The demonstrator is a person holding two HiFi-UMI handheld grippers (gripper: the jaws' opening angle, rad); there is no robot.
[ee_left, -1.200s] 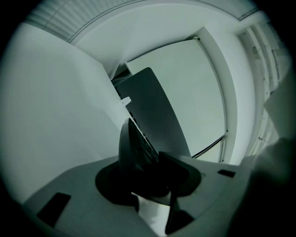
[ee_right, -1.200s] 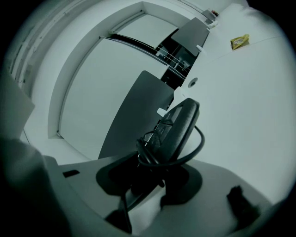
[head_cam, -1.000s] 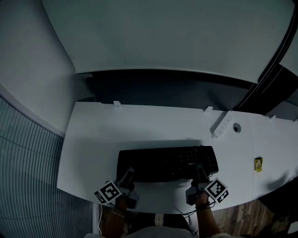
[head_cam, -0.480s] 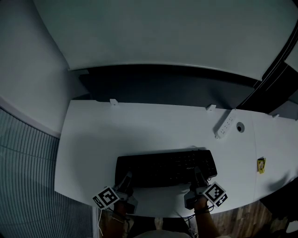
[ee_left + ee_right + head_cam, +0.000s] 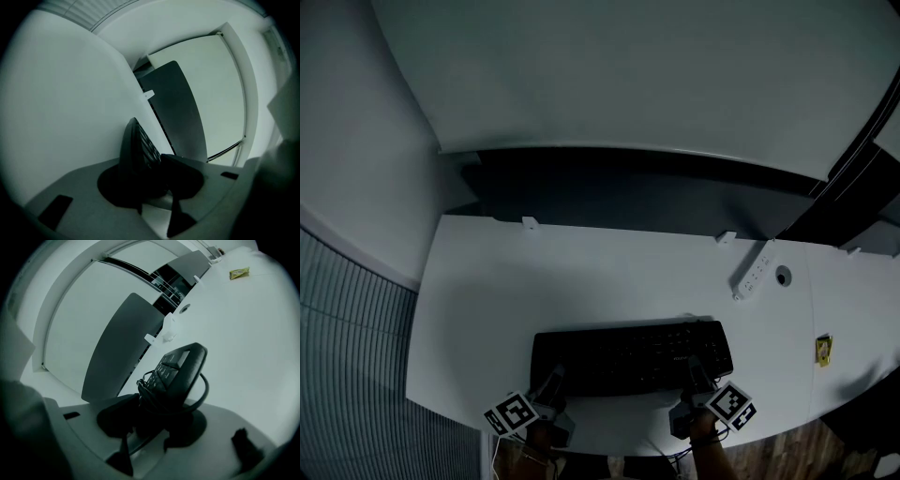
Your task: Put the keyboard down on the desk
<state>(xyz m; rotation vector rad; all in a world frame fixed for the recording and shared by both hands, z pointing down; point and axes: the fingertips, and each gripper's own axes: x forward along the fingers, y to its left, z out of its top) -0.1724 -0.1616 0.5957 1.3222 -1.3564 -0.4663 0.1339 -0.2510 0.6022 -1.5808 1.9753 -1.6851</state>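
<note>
Keyboard (image 5: 633, 349) clamped by left claw (image 5: 555, 377) and by just-loosening right claw (image 5: 694, 370).

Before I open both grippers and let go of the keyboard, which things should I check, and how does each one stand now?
1. The keyboard lies inside the edges of the desk: ok.
2. The keyboard rests flat on the desk: cannot tell.
3. The left gripper is closed on the keyboard's left end: ok.
4. The right gripper is on the right end: ok; its jaws have just been opening slightly.
5. The cable is free of the right gripper's jaws: cannot tell; it loops beside them.
6. The power strip and yellow packet are apart from the keyboard: ok.
</note>
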